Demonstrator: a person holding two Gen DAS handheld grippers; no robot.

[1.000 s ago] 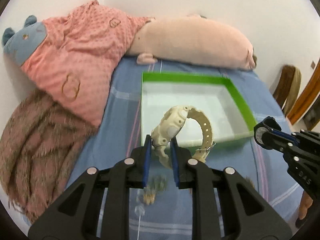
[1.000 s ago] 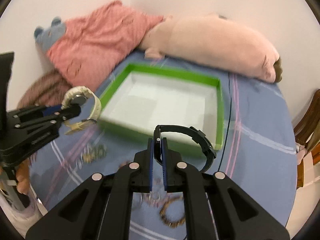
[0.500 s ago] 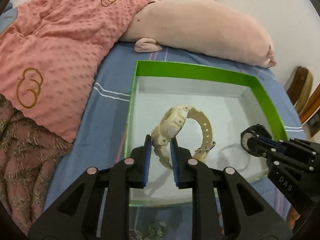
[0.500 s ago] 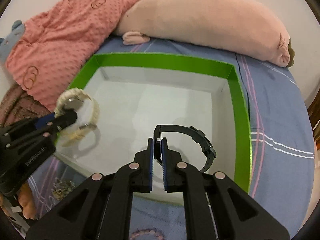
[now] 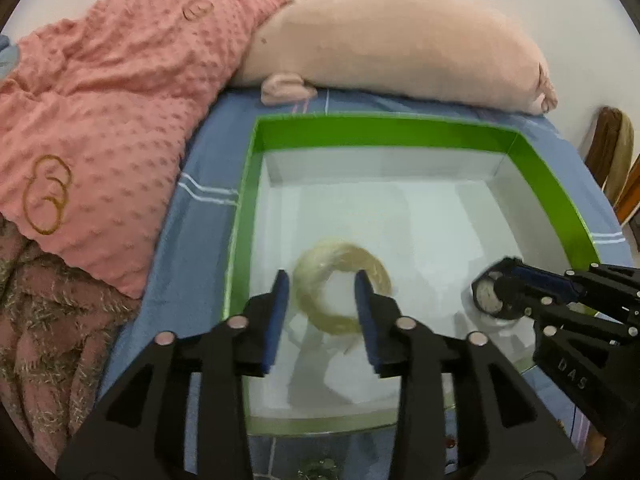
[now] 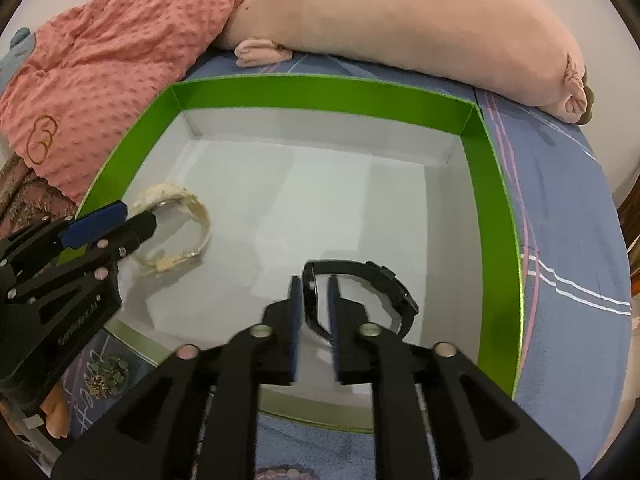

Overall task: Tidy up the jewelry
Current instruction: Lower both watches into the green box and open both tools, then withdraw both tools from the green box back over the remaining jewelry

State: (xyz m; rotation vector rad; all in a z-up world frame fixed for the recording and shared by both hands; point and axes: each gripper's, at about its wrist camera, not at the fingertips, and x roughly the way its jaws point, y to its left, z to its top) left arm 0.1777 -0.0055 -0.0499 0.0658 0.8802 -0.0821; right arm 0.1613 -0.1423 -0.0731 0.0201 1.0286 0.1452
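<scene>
A green-walled box with a white floor [image 5: 360,132] [image 6: 496,216] lies on the blue bedsheet. A cream watch [image 5: 340,280] [image 6: 176,236], blurred, is inside the box near its left wall, free between the spread jaws of my left gripper [image 5: 322,304]. My right gripper [image 6: 314,312] stands over the box's near right part, jaws slightly parted around a black watch [image 6: 372,288]. The watch face sits between the pads with narrow gaps on both sides. The right gripper shows in the left wrist view [image 5: 516,292] with the watch face at its tip.
A pink dotted blanket [image 5: 100,100] and a long pink plush pillow [image 5: 400,48] lie behind the box. Loose jewelry [image 6: 106,376] and a pink bead bracelet [image 6: 276,473] lie on the sheet in front of the box. A wooden chair [image 5: 612,152] stands at right.
Both grippers moved forward over the box and lower. The left gripper opened and let go of the cream watch, which dropped to the box floor. The right jaws parted slightly around the black watch.
</scene>
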